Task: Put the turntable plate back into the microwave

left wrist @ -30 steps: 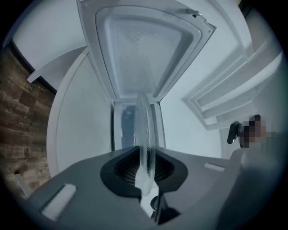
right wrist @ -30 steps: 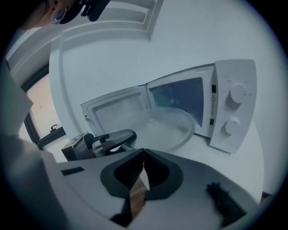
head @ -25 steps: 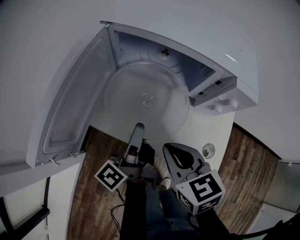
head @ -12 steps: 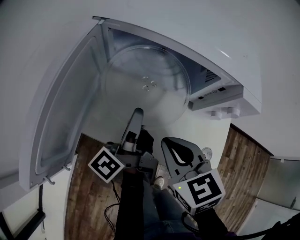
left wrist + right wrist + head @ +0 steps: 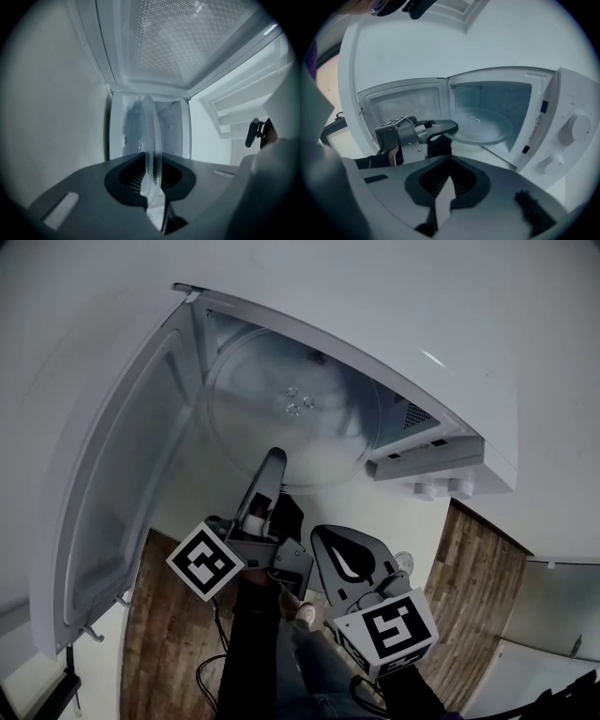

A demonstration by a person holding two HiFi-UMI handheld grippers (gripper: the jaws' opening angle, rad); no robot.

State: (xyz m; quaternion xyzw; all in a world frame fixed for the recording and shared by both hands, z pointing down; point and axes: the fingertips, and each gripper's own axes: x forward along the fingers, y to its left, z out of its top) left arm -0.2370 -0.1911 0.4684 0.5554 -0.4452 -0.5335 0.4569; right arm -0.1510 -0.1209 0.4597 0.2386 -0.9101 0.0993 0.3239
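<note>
The clear glass turntable plate point(image 5: 291, 423) lies roughly level, its far part inside the open white microwave point(image 5: 450, 381) and its near part over the sill. My left gripper point(image 5: 271, 463) is shut on the plate's near rim. In the left gripper view the plate point(image 5: 151, 136) shows edge-on, pinched between the jaws, with the cavity behind it. My right gripper point(image 5: 349, 557) hangs lower and to the right, shut and empty, clear of the plate. The right gripper view shows the plate point(image 5: 480, 126) at the cavity mouth, the left gripper point(image 5: 440, 127) on its rim.
The microwave door point(image 5: 112, 502) swings wide open to the left. Two control knobs point(image 5: 441, 488) sit on the panel right of the cavity. White counter front and wood floor point(image 5: 483, 559) lie below, with the person's legs and feet between the grippers.
The left gripper has carried the plate farther into the cavity, so more of the glass now sits inside. The right gripper has shifted a little and stays shut.
</note>
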